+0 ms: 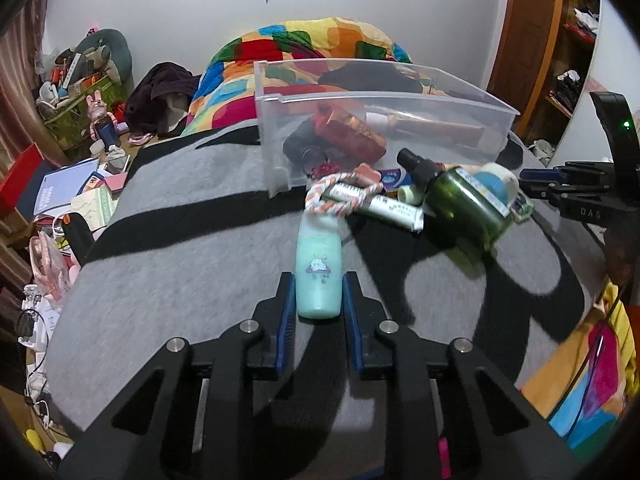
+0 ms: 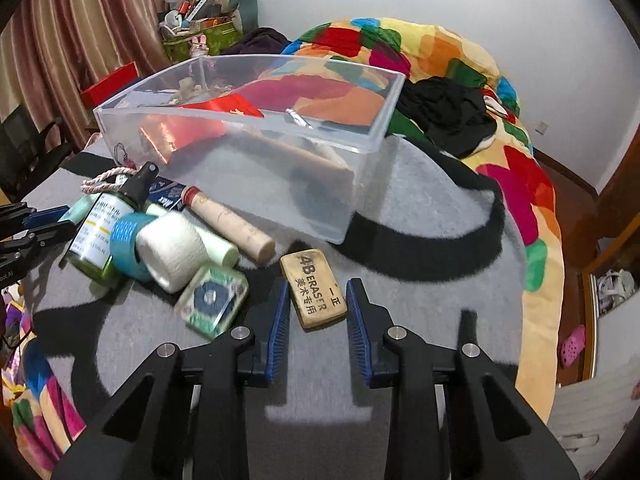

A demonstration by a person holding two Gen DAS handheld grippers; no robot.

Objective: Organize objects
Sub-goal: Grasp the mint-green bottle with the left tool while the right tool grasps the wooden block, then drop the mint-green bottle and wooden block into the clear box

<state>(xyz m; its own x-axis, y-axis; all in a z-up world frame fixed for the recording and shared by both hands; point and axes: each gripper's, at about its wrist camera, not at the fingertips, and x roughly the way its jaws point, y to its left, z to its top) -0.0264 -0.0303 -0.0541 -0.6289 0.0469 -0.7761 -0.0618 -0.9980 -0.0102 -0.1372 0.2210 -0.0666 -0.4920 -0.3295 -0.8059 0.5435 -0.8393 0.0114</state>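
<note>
The left gripper (image 1: 319,294) clasps a mint bottle (image 1: 319,276) on the grey blanket (image 1: 168,272), near the clear bin (image 1: 360,120).

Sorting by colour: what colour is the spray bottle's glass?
Dark green spray bottle, black cap; clearest in the left wrist view.

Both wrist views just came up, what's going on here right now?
Both grippers are working a pile of small items beside a clear bin on a grey blanket. The left gripper has its fingers around a teal bottle, apparently gripping it. The right gripper is open around a 4B eraser, with gaps on both sides. The bin already holds a few things; a green spray bottle and others wait outside.
</note>
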